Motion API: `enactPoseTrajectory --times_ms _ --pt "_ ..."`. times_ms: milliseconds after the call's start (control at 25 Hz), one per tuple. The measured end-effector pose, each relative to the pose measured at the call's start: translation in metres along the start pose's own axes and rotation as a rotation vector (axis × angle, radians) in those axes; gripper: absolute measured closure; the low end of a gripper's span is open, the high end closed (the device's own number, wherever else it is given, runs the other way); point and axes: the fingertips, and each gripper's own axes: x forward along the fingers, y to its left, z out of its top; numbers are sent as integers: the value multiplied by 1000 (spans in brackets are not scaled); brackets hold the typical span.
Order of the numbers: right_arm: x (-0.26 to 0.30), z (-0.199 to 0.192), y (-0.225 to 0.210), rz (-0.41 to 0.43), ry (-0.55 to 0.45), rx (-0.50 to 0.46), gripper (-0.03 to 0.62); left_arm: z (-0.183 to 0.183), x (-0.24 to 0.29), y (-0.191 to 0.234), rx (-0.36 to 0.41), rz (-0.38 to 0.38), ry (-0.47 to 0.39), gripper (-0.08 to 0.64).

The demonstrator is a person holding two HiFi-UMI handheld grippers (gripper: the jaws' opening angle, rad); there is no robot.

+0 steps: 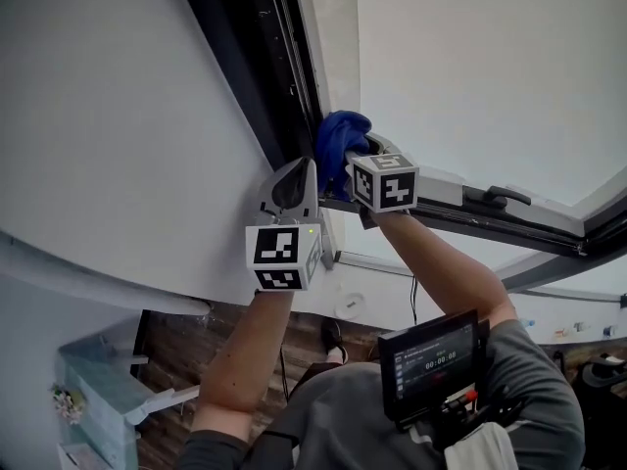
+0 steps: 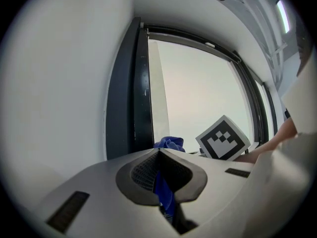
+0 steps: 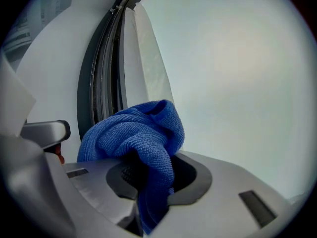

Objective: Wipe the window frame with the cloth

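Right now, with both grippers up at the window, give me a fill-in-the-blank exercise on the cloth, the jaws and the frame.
1. The cloth clamped in the right gripper is ____ in colour.
2. The left gripper has its jaws ____ on a strip of the cloth.
3. In the head view the cloth lies by the window frame, whose colour is ____.

Missing words: blue; shut; black.

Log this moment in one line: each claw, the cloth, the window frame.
left claw: shut on cloth | right claw: shut on cloth | cloth: blue, bunched beside window frame | contact with frame: cannot tell
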Motion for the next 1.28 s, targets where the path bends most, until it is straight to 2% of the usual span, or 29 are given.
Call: enactPoseTrajectory --times_ms 240,480,560,800,960,1280 --pt "8 -42 -10 -46 69 -13 497 -53 9 -5 -21 -41 85 552" --pt "13 -76 -12 -52 169 -56 497 -91 15 -23 -6 -131 168 551" --pt "9 -80 -15 -63 175 -32 497 -97 13 -23 -24 -122 174 551" --pt "-29 -50 -5 -99 86 17 497 -93 0 -24 -45 -140 130 551" --pt "-31 -64 2 -133 144 6 497 -102 -9 -28 -121 -191 120 551" --pt "-23 -99 -36 -232 223 -13 497 -116 -2 -45 -47 -204 180 551"
